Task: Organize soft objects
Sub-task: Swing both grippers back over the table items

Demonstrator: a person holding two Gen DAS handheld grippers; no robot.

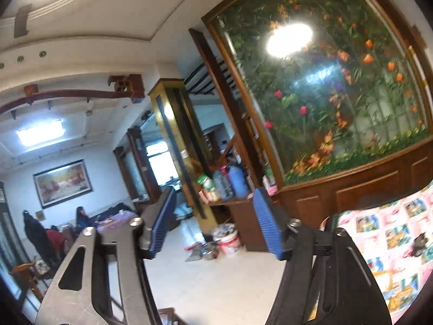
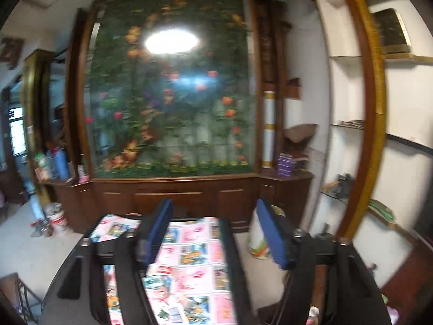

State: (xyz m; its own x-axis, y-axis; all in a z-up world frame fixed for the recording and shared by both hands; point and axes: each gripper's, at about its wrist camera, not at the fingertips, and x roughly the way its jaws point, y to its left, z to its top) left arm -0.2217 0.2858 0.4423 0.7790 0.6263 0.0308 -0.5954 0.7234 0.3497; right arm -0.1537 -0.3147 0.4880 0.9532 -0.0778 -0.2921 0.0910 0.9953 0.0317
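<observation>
Both the left tongs (image 1: 213, 222) and right tongs (image 2: 216, 233) gape empty; no writing is legible.

Ahead of you stands the glass-fronted flower cabinet (image 2: 173, 86), with a desk under a patterned cloth (image 2: 189, 265) before it. On the ledge at the cabinet's left sit bottles (image 1: 230, 181); below them a bucket (image 1: 228, 239) stands on the floor (image 1: 216, 284). Wall shelves (image 2: 346, 124) rise at your right.
</observation>
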